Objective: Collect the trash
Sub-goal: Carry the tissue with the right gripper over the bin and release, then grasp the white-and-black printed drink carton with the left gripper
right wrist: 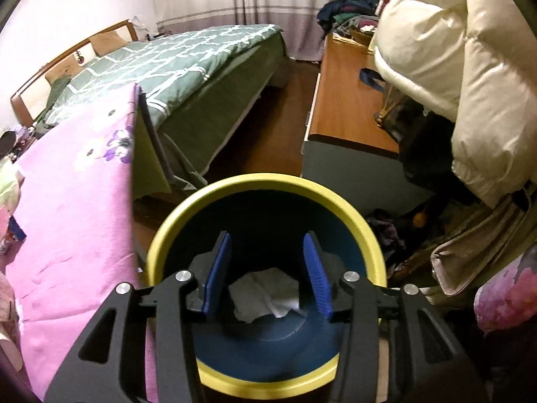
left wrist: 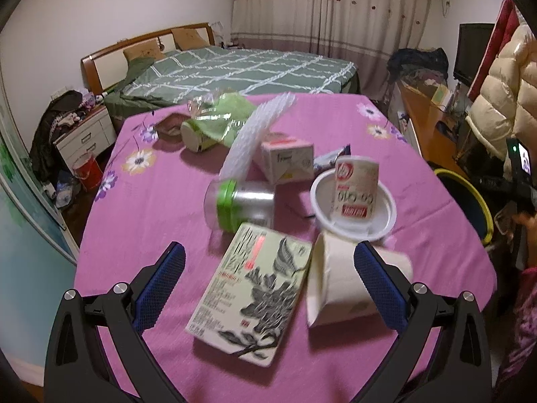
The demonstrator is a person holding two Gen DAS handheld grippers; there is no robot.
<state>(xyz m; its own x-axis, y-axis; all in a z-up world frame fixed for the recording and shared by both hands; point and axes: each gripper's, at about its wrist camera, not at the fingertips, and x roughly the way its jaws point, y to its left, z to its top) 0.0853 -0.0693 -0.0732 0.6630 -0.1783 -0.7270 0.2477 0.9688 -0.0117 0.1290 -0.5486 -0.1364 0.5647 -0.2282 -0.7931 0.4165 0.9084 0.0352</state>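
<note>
The pink surface (left wrist: 151, 221) is packed with trash. The bin (right wrist: 265, 184) sits off its right edge, with white paper (right wrist: 265, 294) inside. Right hand-held gripper (right wrist: 266, 272) hangs open over it, empty. Left hand-held gripper (left wrist: 268, 285), jaws wide, straddles the box (left wrist: 251, 292); a sloppy approach could knock the near tipped cup (left wrist: 339, 285) rolling away.

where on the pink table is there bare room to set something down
Free: the tablecloth left of the clear jar, and the far right corner beyond the white bowl. Crowded: the middle, from the flat box to the green bag.
</note>
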